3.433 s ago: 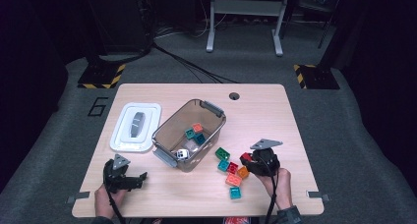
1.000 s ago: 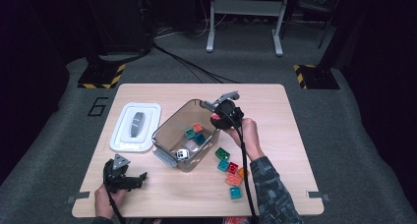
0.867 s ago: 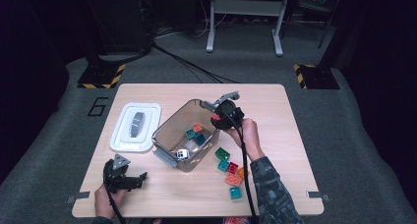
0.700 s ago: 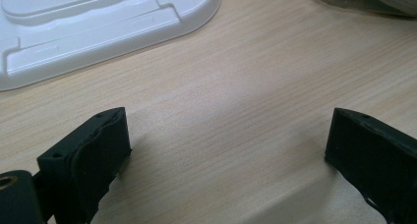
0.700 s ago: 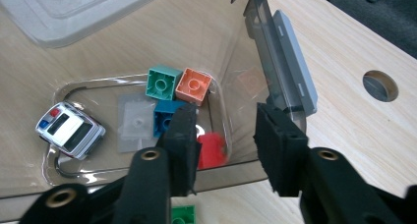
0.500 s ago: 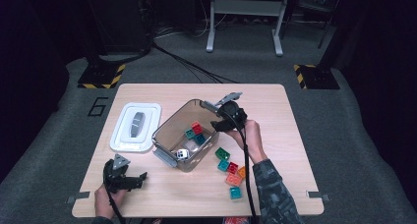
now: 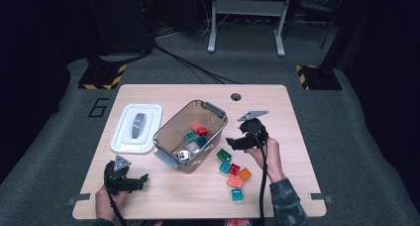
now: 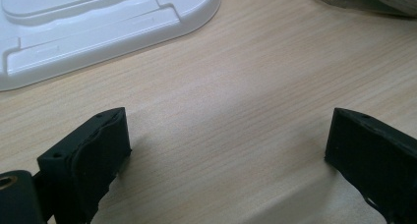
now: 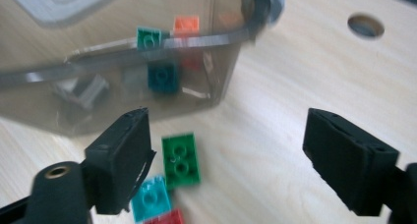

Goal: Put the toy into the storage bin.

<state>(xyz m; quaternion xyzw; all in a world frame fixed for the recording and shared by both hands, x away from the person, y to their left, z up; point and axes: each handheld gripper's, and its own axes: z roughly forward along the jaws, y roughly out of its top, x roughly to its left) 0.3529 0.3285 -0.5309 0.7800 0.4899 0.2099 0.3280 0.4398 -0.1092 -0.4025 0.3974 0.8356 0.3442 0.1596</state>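
Item: green brick (image 9: 181, 160), two-by-two studs, lying flat on the table (image 7: 277, 107) just outside the near wall of the clear bin (image 7: 190, 134), at the head of a small cluster with a teal brick (image 9: 150, 199) and a red brick (image 9: 164, 218) touching or nearly so. Bin already holds several bricks; its white lid (image 7: 136, 129) lies apart. Right gripper (image 9: 226, 157): jaws just opened, now spread wide, nothing between them, hovering beside the bin above the cluster. Left gripper (image 8: 223, 145): jaws spread, empty, resting low over bare wood. Handling advice: centre the green brick between the jaws, square to its flat sides, descend clear of the teal neighbour, then close.
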